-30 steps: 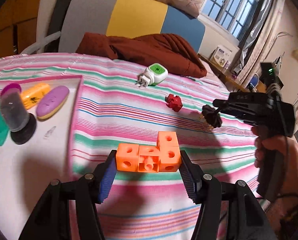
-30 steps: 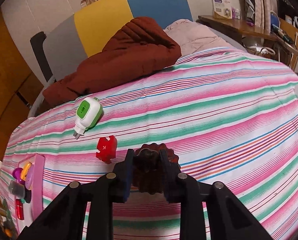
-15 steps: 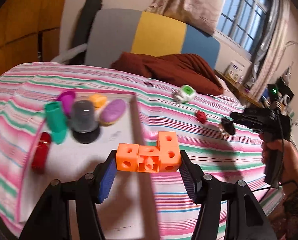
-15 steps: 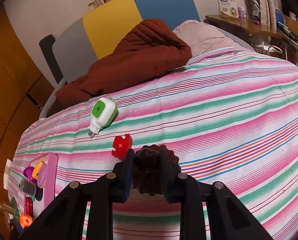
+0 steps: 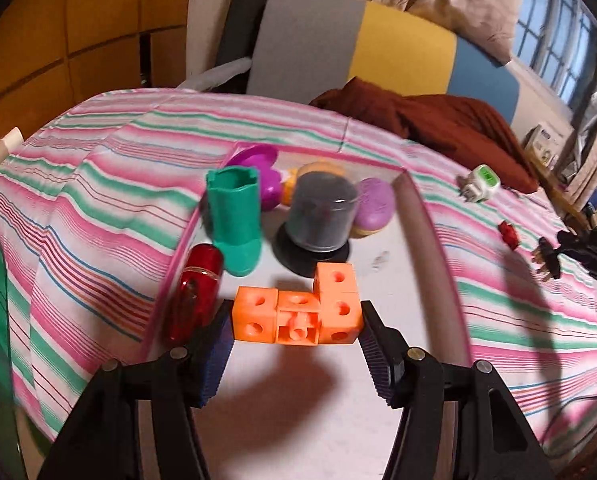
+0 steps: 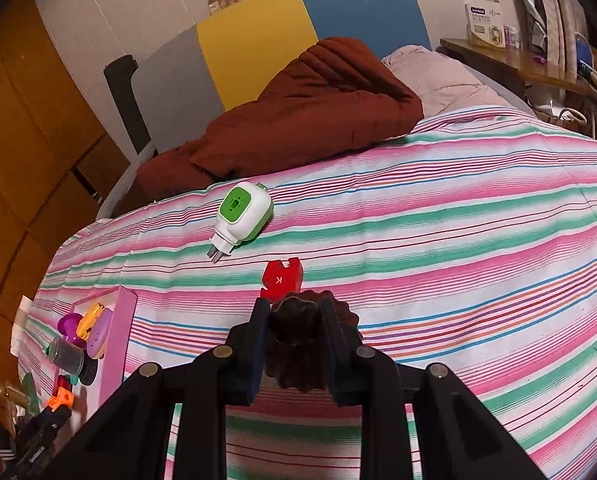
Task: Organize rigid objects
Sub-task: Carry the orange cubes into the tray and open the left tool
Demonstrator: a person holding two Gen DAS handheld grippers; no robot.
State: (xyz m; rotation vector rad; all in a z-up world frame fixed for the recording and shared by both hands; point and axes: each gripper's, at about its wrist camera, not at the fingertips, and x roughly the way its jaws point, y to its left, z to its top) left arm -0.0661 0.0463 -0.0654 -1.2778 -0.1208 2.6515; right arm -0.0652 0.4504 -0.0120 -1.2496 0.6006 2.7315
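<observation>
The left gripper (image 5: 297, 322) clamps an orange block cluster (image 5: 297, 312) between its pads, held over the white floor of the pink-rimmed tray (image 5: 426, 216). In the tray stand a green boot (image 5: 234, 220), a dark jar (image 5: 322, 216), a red capsule (image 5: 196, 292) and purple pieces. The right gripper (image 6: 296, 334) is closed on a dark ridged piece (image 6: 298, 344), perhaps a small mould, above the striped sheet (image 6: 458, 240). A red block (image 6: 280, 278) and a green-white plug (image 6: 242, 212) lie on the sheet.
</observation>
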